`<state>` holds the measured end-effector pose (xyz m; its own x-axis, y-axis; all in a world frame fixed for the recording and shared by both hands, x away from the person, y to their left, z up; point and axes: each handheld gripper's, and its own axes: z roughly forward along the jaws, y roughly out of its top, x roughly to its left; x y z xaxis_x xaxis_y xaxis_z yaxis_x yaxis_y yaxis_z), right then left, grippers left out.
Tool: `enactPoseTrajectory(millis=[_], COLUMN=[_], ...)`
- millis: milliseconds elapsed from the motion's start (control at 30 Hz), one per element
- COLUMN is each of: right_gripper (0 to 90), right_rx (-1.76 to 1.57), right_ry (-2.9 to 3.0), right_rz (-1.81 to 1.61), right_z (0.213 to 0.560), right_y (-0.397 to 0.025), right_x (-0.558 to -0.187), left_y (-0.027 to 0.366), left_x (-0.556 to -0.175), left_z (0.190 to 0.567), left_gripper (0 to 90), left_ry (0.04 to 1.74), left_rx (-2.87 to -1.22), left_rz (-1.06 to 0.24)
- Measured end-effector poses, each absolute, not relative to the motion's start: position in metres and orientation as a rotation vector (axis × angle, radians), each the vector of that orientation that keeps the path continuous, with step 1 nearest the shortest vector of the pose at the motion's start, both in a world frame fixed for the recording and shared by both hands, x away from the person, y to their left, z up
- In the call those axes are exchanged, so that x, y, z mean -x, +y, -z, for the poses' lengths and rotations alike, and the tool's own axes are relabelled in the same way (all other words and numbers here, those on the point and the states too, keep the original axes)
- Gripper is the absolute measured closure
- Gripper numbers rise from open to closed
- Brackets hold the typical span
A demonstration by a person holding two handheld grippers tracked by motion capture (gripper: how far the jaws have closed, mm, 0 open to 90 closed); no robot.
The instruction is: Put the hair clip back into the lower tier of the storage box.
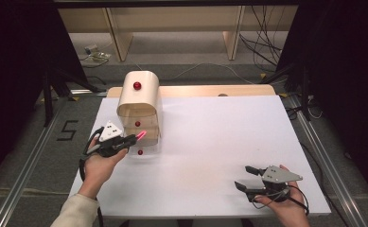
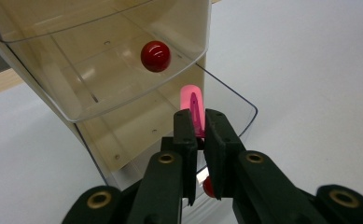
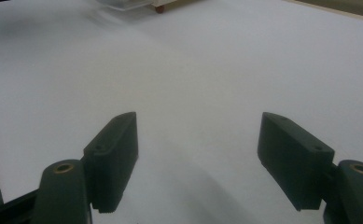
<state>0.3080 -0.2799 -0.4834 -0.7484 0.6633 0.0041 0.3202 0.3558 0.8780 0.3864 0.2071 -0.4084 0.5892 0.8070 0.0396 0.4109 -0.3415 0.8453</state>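
Observation:
A small cream drawer cabinet [image 1: 138, 106] with clear drawers and red knobs stands at the table's back left. Its lower clear drawer [image 2: 235, 107] is pulled out. My left gripper [image 1: 135, 138] is shut on a slim pink object [image 2: 191, 108], holding it over that open drawer. The middle drawer's red knob [image 2: 155, 56] hangs just above the pink object. Another red knob [image 1: 139, 152] shows at the front of the open drawer. My right gripper [image 1: 246, 177] stands open near the front right of the table, its black fingers [image 3: 114, 156] wide apart with only bare table between them.
The white table top [image 1: 219, 142] has a wooden strip [image 1: 210, 90] along its back edge. Metal rails [image 1: 330, 175] run along both sides. Cables [image 1: 262, 42] lie on the floor behind, near wooden furniture legs.

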Motion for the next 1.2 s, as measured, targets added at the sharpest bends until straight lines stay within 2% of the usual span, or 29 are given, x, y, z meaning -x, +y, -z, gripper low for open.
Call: enactPoseTrajectory(millis=[1200], right_gripper=[29.7], right_rx=[-0.857], right_ry=[2.275], right_rz=[-1.354], right_z=[0.484], right_y=[-0.28], right_x=[-0.308], left_y=[0.195], left_x=[-0.399], left_z=[0.416], left_gripper=[83.2], left_ry=[1.011], left_rx=[-1.984], left_rz=[-0.6])
